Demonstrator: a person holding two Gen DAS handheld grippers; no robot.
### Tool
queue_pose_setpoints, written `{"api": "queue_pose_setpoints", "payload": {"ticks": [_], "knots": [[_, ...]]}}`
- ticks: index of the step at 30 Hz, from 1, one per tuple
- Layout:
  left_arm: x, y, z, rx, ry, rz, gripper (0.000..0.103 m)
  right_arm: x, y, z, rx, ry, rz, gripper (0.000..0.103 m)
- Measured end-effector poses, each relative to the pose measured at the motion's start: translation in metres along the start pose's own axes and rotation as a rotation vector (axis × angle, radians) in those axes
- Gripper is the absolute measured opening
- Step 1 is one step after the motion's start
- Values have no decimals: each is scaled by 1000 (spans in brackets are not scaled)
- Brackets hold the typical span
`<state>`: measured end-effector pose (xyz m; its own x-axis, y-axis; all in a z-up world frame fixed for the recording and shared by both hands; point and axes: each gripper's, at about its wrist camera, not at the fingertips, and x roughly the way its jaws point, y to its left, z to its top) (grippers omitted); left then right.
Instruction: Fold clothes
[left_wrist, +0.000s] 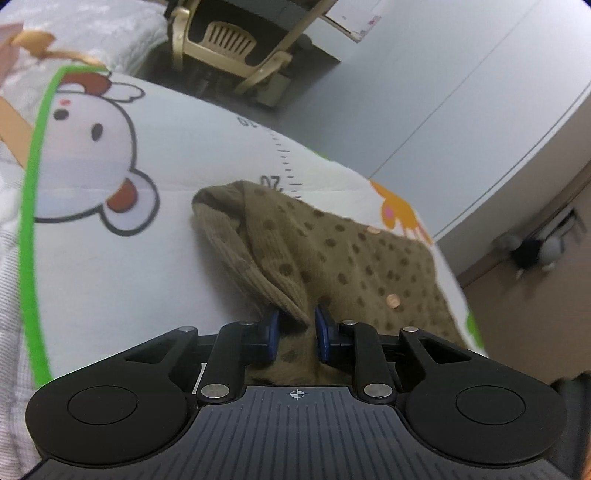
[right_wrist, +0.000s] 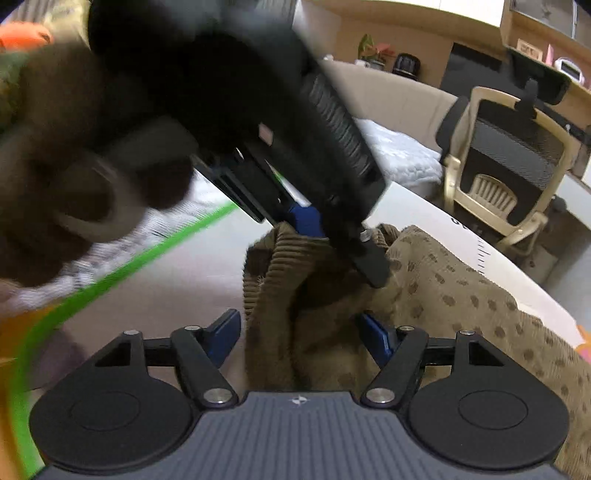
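The jaws of the left gripper (left_wrist: 297, 328) are seen clenched on a ribbed fold of an olive-brown spotted knit cardigan (left_wrist: 332, 251), the blue pads (left_wrist: 274, 325) pressed close against the bunched fabric. The jaws of the right gripper (right_wrist: 299, 336) are held wide apart, with the cardigan's ribbed hem (right_wrist: 258, 273) lying between them but gripped by neither pad. In the right wrist view, the left gripper (right_wrist: 314, 221) is shown from outside, pinching the top of that raised hem, a blurred hand (right_wrist: 74, 177) wrapped around its handle. The cardigan is spread across a white play mat (left_wrist: 147, 266) printed with a cartoon animal (left_wrist: 92, 147), a green border (left_wrist: 31, 221) and a ruler scale (left_wrist: 284, 158). A beige chair (right_wrist: 506, 173) is visible beyond the mat.
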<state>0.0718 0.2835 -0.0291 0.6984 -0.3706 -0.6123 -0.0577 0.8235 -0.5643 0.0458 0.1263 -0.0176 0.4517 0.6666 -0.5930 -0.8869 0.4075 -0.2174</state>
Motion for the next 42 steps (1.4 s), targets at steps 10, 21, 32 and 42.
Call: {"api": "queue_pose_setpoints", "payload": {"ticks": [10,21,32,42], "knots": [[-1,35,24,-151,-36,-33,93,-6,-29,-2,138,-36,7,27],[49,-49,47,-62,-12,-86,43,-69,-56,-23,199,-204,-97,21],[180,-212,27,142,230,-290,52,-159,-155,-133,616,-189,-304,21],[117,-216,40,256,39,-300,94,-156,-186,-181,691,-102,-312,40]]}}
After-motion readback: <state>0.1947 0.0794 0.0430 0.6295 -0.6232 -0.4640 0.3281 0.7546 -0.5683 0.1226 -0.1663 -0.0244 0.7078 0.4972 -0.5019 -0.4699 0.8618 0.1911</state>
